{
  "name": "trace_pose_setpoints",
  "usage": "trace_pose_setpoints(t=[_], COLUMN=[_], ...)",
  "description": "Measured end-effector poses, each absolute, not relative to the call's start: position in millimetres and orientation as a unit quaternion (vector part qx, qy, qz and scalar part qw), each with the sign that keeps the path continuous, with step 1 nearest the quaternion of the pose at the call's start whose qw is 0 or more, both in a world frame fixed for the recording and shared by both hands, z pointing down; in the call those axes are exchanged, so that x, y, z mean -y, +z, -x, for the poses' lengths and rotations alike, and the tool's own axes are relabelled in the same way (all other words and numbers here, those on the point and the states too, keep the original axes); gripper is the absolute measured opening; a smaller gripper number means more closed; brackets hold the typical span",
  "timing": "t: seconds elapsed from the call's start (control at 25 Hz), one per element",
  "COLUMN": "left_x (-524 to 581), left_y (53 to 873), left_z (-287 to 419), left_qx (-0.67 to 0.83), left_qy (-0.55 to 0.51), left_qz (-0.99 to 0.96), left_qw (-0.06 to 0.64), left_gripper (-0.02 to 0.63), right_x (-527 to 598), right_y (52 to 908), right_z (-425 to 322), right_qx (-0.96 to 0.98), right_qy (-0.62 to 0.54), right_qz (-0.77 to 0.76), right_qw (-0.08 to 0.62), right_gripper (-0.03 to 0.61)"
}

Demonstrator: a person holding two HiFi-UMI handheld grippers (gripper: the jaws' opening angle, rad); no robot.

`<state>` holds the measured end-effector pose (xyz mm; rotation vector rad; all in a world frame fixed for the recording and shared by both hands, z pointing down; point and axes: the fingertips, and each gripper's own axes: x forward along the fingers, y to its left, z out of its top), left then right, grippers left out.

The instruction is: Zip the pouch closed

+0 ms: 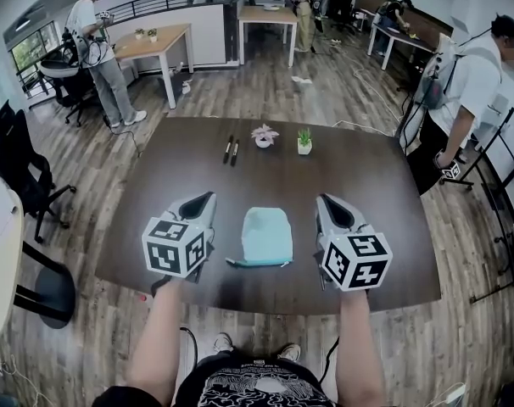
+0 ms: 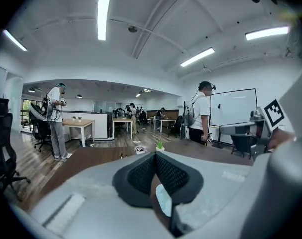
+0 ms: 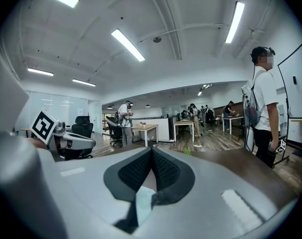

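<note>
Over the near edge of the dark brown wooden table (image 1: 371,176), the left gripper (image 1: 206,200) and the right gripper (image 1: 325,202) each had their jaws pressed together, holding nothing. Between them lay the pale teal fabric pouch (image 1: 267,236), flat and untouched. Farther back stood two black pens (image 1: 231,149), a pink flower ornament (image 1: 264,135) and a small green potted plant (image 1: 304,141).

Open office (wood floor (image 1: 342,91)), ceiling strip lights (image 2: 104,15), desks (image 1: 155,42).

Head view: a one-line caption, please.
Left hand-held gripper and right hand-held gripper, both shut, flank a light-blue pouch on the dark table.
</note>
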<state>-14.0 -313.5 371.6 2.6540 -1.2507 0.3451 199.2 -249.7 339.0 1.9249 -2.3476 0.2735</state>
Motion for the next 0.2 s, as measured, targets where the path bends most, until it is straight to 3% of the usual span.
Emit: trace_pose_setpoints(t=[0.2], left_x=[313.0], left_y=[377.5], left_z=[12.8], left_qx=[0.42], left_qy=[0.119], left_qz=[-0.894], left_qw=[0.097], left_gripper=[0.005], right_x=[250.1], right_y=[342.1], right_z=[-199.6], right_qx=[0.771], right_qy=[0.094], right_qz=[-0.629], right_qw=[0.043], right_gripper=[-0.002])
